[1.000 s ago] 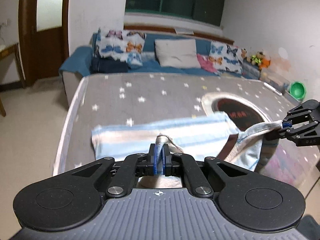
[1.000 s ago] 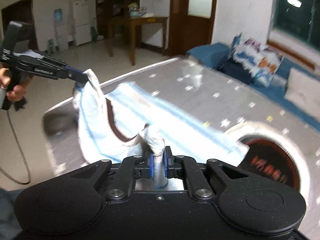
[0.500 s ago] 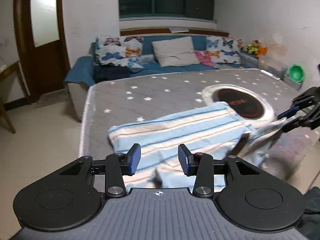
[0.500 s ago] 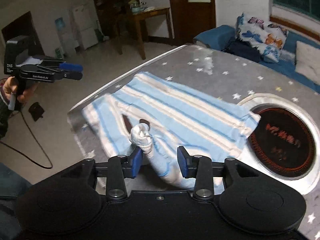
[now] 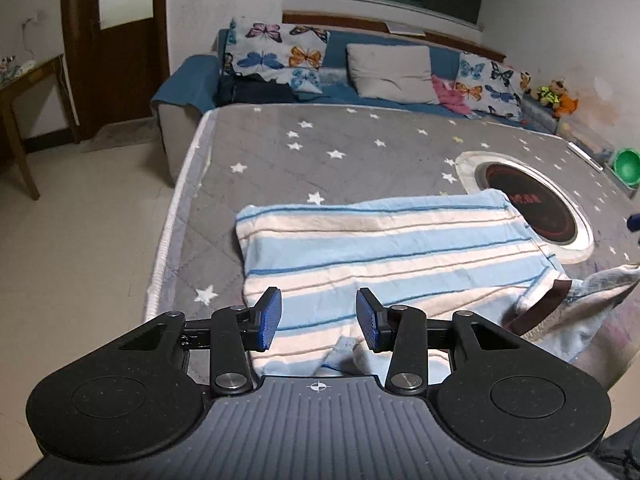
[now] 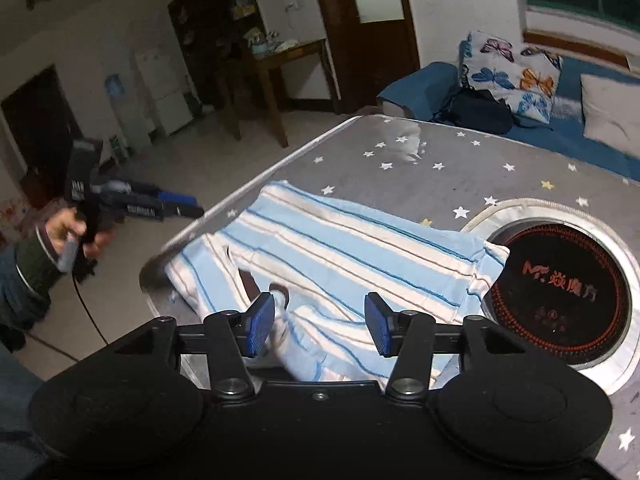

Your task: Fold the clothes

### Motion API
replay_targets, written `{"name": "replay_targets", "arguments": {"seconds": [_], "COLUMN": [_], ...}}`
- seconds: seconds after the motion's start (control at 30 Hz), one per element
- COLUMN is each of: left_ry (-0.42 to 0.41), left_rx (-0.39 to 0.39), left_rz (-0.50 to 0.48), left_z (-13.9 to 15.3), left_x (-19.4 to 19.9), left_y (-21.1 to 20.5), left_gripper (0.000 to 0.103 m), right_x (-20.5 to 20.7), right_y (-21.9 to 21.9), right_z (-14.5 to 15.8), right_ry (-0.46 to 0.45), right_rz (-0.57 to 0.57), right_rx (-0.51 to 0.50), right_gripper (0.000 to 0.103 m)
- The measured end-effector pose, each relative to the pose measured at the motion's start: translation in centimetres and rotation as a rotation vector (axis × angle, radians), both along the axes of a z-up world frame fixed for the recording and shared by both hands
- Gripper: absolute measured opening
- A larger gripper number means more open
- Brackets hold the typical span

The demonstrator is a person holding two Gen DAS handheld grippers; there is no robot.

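Observation:
A light blue and white striped shirt (image 5: 380, 252) lies folded flat on the grey star-patterned table cover (image 5: 320, 148). Its brown collar (image 5: 536, 308) shows at the near right corner. My left gripper (image 5: 319, 319) is open just above the shirt's near edge, with nothing between its blue pads (image 5: 269, 319). In the right wrist view the same shirt (image 6: 340, 248) lies ahead, and my right gripper (image 6: 319, 324) hangs open over its near edge. The left gripper (image 6: 160, 204) is off the table's left corner, held in a hand (image 6: 68, 232).
A round black cooktop (image 5: 528, 208) is set into the table beside the shirt's far right end. Behind the table is a blue sofa (image 5: 192, 84) with butterfly pillows. A wooden side table (image 6: 280, 60) and tiled floor lie to the left. A green bowl (image 5: 626, 166) sits at far right.
A second ago both grippers were shut on the lifted shirt. They opened and let it drop, and both have since drawn back from it; the shirt now lies flat.

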State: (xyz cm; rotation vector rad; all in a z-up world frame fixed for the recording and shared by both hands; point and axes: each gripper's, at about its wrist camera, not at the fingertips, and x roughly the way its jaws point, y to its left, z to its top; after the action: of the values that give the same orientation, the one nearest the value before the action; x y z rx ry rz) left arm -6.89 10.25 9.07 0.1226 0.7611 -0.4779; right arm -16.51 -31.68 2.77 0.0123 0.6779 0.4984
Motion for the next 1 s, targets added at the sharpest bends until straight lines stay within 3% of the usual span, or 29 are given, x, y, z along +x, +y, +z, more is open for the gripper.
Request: {"name": "replay_targets", "arguments": {"seconds": [0.17, 0.3, 0.43, 0.6, 0.67, 0.77, 0.8, 0.9, 0.97, 1.0], "left_ry": [-0.002, 0.064, 0.089, 0.109, 0.116, 0.121, 0.124, 0.135, 0.133, 0.131], "left_rx": [0.034, -0.003, -0.013, -0.021, -0.021, 0.002, 0.007, 0.006, -0.001, -0.004], "left_rz": [0.004, -0.020, -0.057, -0.097, -0.112, -0.133, -0.138, -0.153, -0.159, -0.162], "left_z": [-0.6, -1.4, -1.9, -2.4, -2.7, -3.1, -3.2, -3.3, -3.3, -3.3], "left_x": [-0.1, 0.1, -0.3, -0.7, -1.1, -1.4, -1.5, -1.6, -1.7, -1.8], "left_y": [-0.6, -0.6, -1.0, -1.6, -2.4, -3.5, -3.7, -3.6, -3.4, -3.3], "left_gripper": [0.043, 0.044, 0.044, 0.045, 0.046, 0.045, 0.043, 0.021, 0.016, 0.013], "right_x": [1.7, 2.9, 3.0, 2.5, 2.6, 2.6, 2.6, 2.0, 1.7, 1.5], "right_y": [1.1, 1.8, 2.1, 2.8, 3.2, 5.0, 5.6, 7.3, 8.1, 8.4], "right_z": [-2.6, -4.6, -4.9, -2.4, -1.6, -2.1, -2.5, -3.9, -4.6, -4.7], "right_ry": [0.028, 0.042, 0.056, -0.007, 0.012, 0.063, 0.085, 0.117, 0.111, 0.113], "right_rz": [-0.012, -0.004, 0.019, 0.055, 0.101, 0.184, 0.209, 0.272, 0.284, 0.285], "right_rx": [-0.104, -0.142, -0.075, -0.032, 0.006, -0.030, -0.047, -0.139, -0.213, -0.246], "right_gripper": [0.053, 0.053, 0.053, 0.053, 0.053, 0.053, 0.053, 0.053, 0.043, 0.028]}}
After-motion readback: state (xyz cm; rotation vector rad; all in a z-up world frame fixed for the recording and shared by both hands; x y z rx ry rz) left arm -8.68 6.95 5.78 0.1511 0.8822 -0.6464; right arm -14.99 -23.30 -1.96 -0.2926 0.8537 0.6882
